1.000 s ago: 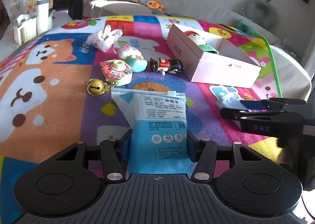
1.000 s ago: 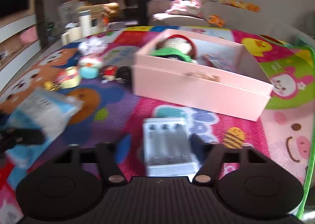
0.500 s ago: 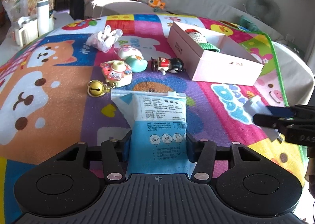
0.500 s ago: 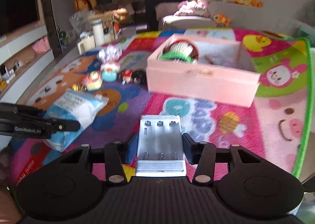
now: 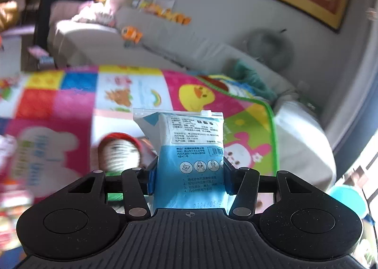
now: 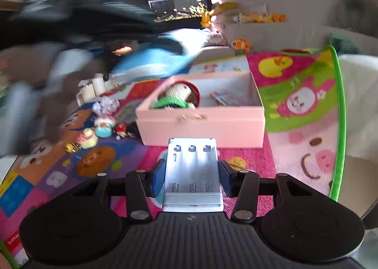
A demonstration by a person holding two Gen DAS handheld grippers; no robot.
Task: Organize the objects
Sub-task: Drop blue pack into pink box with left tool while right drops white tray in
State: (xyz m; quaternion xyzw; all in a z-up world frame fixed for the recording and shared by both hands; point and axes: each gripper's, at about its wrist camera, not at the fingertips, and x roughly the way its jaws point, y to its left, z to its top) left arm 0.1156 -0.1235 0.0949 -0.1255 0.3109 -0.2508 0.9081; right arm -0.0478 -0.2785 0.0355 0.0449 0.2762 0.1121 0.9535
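Observation:
My left gripper (image 5: 189, 174) is shut on a blue and white wipes packet (image 5: 189, 148) and holds it in the air above the pink box, over a crocheted doll with a red hat (image 5: 120, 151). In the right wrist view the left gripper shows as a dark blur with the blue packet (image 6: 151, 61) above the pink box (image 6: 200, 125). My right gripper (image 6: 191, 174) is shut on a white battery charger (image 6: 192, 174), held above the mat in front of the box. The doll (image 6: 177, 96) lies in the box's left part.
Small toys (image 6: 104, 127), a gold bell (image 6: 70, 147) and a crumpled white wrapper (image 6: 106, 104) lie on the colourful play mat (image 6: 302, 103) left of the box. A grey sofa with plush toys (image 5: 132, 32) stands behind. The mat's green edge (image 6: 340, 115) runs at the right.
My left gripper has lifted the packet off the mat and swung it right, over the pink box. My right gripper has risen slightly with the charger, still in front of the box.

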